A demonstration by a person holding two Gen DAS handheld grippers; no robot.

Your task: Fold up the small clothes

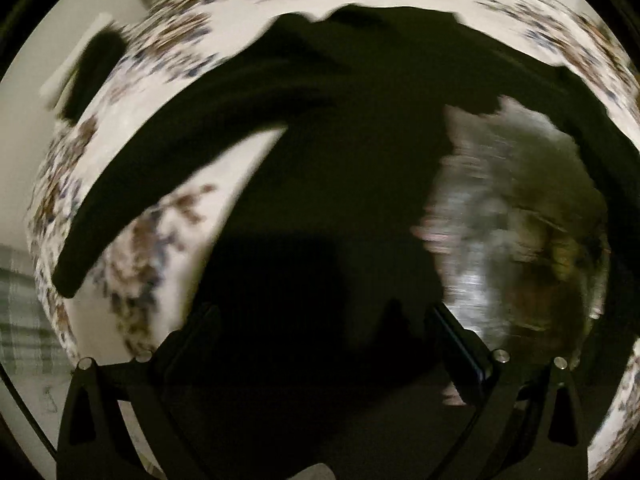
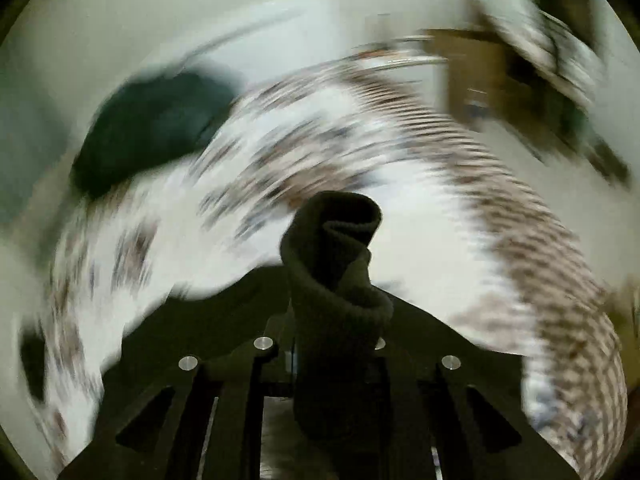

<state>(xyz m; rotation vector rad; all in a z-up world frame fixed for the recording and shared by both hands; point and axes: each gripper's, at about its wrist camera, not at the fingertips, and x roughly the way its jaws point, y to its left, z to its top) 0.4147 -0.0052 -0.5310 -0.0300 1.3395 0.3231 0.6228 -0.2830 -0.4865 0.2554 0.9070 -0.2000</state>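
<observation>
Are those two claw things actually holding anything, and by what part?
The right gripper pinches the dark sweater's ribbed cuff. The left gripper is open, holding nothing.

Matt dark ribbed-knit sweater [image 2: 336,248], printed cloth cover [image 1: 168,248], matt black right claw [image 2: 334,354].

Left hand-held gripper [image 1: 320,344] fingers spread wide, right hand-held gripper [image 2: 336,344] fingers closed — clamping dark knit fabric [image 2: 336,256]

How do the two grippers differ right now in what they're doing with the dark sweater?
The right gripper is shut on a bunched, ribbed bit of the dark sweater; the left gripper stands open, holding nothing. The right one's view is badly motion-blurred; the left one's shows the sweater spread on the flowered cloth. Both are black two-finger grippers.
</observation>
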